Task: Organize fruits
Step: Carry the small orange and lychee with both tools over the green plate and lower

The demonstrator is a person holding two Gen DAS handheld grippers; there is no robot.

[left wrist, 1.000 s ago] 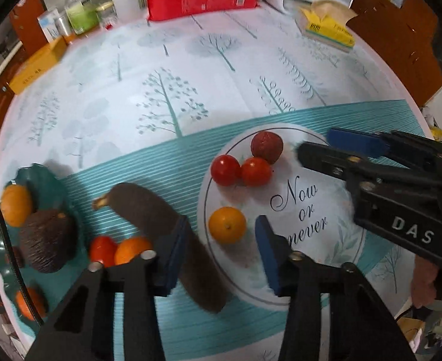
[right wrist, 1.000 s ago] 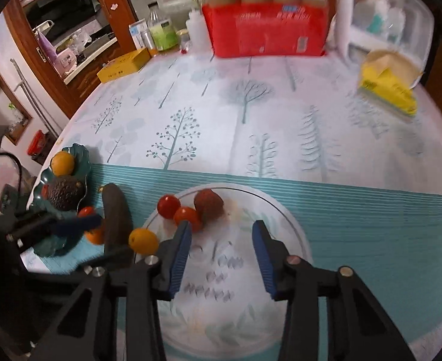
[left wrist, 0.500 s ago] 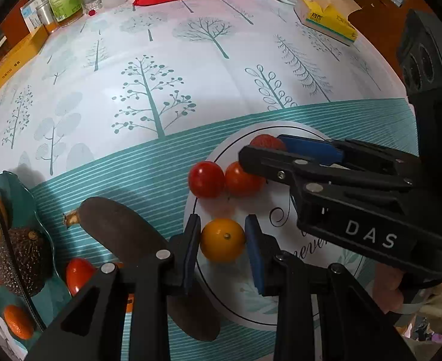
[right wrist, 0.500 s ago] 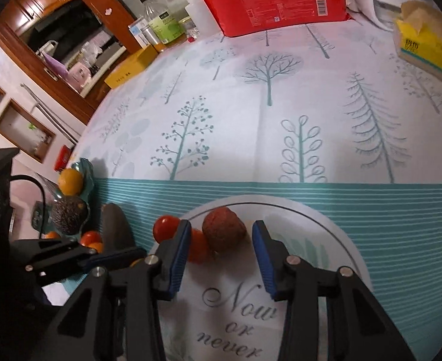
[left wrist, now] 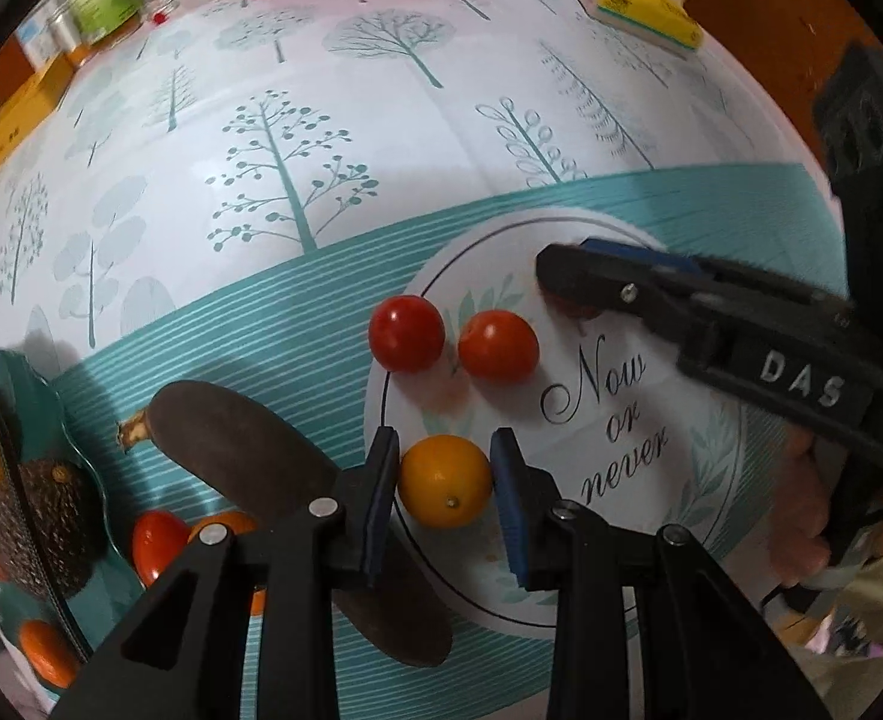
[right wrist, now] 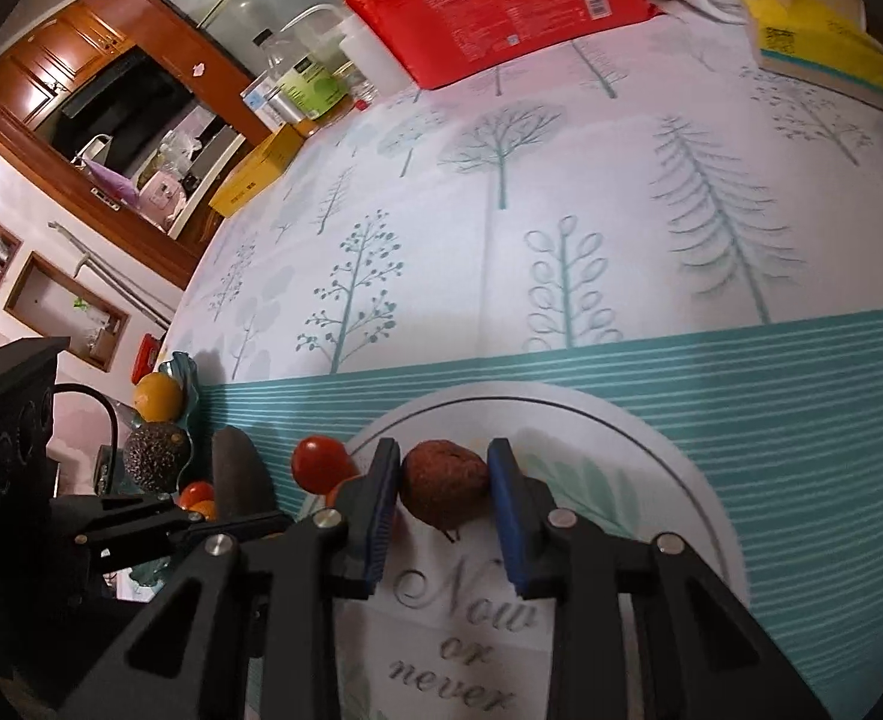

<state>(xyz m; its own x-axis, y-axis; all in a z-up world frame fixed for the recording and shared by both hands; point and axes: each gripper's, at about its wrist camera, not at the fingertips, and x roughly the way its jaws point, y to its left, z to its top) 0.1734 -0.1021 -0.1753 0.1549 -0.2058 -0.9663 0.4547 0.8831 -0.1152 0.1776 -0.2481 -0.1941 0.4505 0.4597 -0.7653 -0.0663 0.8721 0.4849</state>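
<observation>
My left gripper is shut on a small orange citrus fruit on the round white "Now or never" mat. Two red cherry tomatoes lie just beyond it. My right gripper is shut on a brown lychee on the same mat; in the left wrist view it reaches in from the right. A green glass dish at the left holds an avocado and oranges. A dark brown banana lies between dish and mat.
A tomato and a small orange sit by the dish. At the table's far edge stand a red package, bottles, a yellow box and a yellow tissue pack. The left gripper shows dark in the right wrist view.
Both grippers have moved forward and closed: the left pads now press the orange fruit, the right pads now press the lychee. The fruit still rests on the mat.
</observation>
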